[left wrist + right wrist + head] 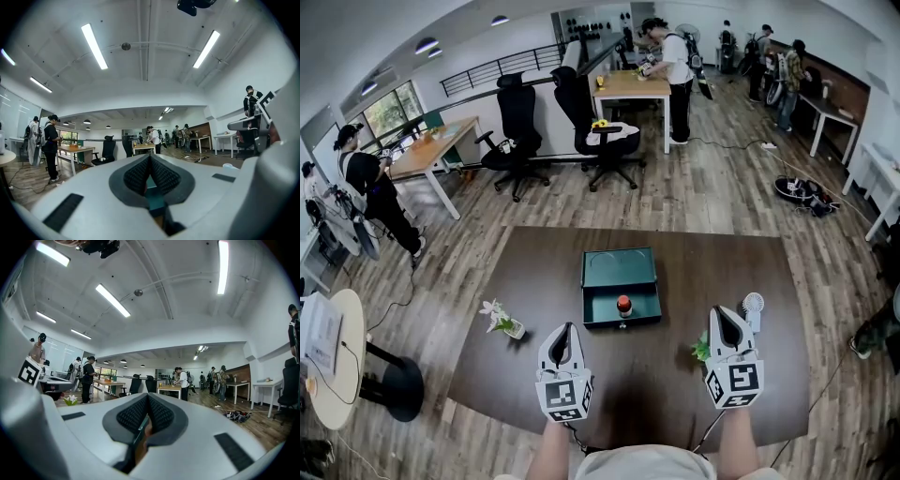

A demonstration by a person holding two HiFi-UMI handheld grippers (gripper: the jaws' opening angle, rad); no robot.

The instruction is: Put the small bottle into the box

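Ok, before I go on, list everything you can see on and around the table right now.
table: one, dark brown, centre of the head view
box: one, green, lid open, mid-table
small bottle: one, red cap, standing inside the box
flower vase: one, white blooms, left of the box
small plant: one, green, beside the right gripper
round gadget: one, white, perhaps a fan, right of the box
office chairs: two, black, beyond the table
people: several, at desks in the background
left gripper: one, white, shut, empty
right gripper: one, white, shut, empty
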